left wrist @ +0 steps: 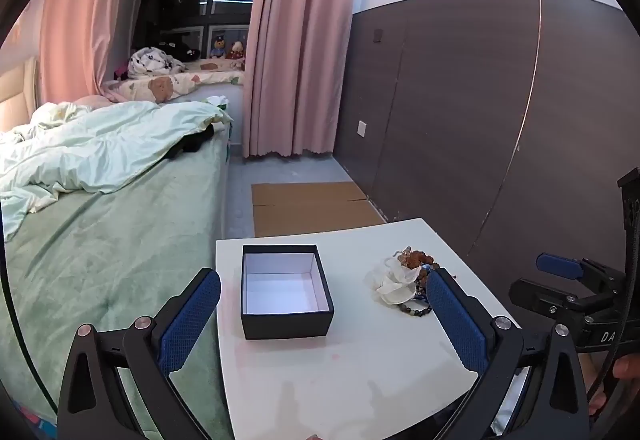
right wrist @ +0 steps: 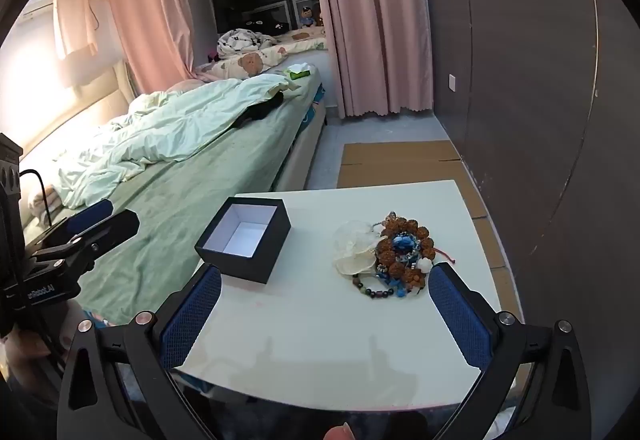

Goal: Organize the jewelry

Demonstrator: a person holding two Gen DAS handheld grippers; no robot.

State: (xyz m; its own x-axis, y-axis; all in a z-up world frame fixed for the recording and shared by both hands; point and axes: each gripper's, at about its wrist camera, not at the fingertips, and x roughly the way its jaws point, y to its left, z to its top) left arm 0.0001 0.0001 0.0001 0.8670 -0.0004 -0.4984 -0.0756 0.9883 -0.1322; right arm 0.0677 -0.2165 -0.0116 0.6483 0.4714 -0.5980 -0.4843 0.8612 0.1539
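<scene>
An open black box (left wrist: 286,290) with a white, empty inside stands on the white table (left wrist: 340,368); it also shows in the right wrist view (right wrist: 244,238). A pile of jewelry (right wrist: 390,256) lies to its right: brown bead bracelet, blue beads, white shell flowers, a dark bead bracelet. The pile also shows in the left wrist view (left wrist: 404,282). My left gripper (left wrist: 324,304) is open and empty, near the box's front. My right gripper (right wrist: 325,294) is open and empty, just short of the pile.
A bed (left wrist: 100,232) with green sheet and rumpled duvet runs along the table's left. A dark panelled wall (left wrist: 480,120) stands on the right. Flat cardboard (left wrist: 308,206) lies on the floor beyond the table. Pink curtains (left wrist: 296,40) hang behind.
</scene>
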